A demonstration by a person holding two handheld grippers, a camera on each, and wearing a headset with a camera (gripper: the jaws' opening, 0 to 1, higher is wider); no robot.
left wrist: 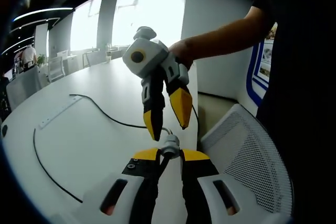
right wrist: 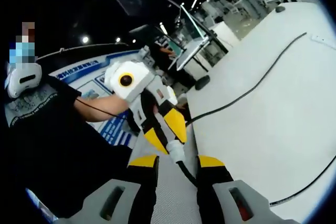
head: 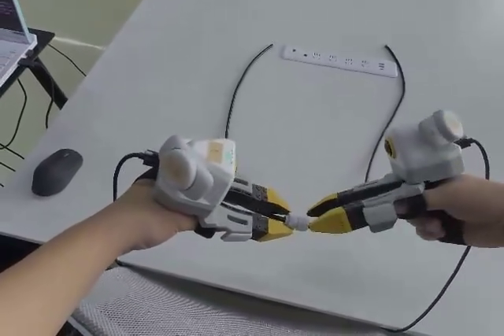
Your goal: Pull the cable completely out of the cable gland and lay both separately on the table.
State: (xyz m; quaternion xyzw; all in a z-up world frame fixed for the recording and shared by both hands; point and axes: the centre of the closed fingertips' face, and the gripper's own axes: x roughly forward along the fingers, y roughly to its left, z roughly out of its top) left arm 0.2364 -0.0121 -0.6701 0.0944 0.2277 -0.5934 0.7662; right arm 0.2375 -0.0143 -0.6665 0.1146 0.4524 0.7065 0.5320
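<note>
Chair: a grey mesh back (head: 150, 312) at the counter's near edge. The left gripper view brings its open weave up close.
Left hand (head: 146, 222): wrapped round the pale, smooth plastic body of the left tool.
Left tool (head: 283, 216): black jaws with yellow wedge tips, closed on the cable gland. In its own view the tips pinch just under the gland's rounded head.
Cable gland (head: 298, 222): small, round, pale grey-white plastic. It is held in the air over the counter's near edge, between the two tools.
Cable (right wrist: 185, 170): thin, black and smooth. In the right gripper view it leaves the gland and runs back between that tool's jaws. In the head view this stretch is too small to make out.
Right tool (head: 311, 219): the same build, with jaws apart on either side of the cable and gripping nothing. The gap is plain in both gripper views. From the head view the tips seem to narrow to a point at the gland.
Right hand (head: 457, 210): closed round the right tool's handle.
Counter (head: 315, 131): flat, white and matte.
Mouse (head: 57, 171): a black, smooth oval near the counter's left edge.
Cord (head: 240, 88): black, lying in a loose curve and passing behind the left tool.
Power strip (head: 339, 60): a long white bar lying flat on the far side.
</note>
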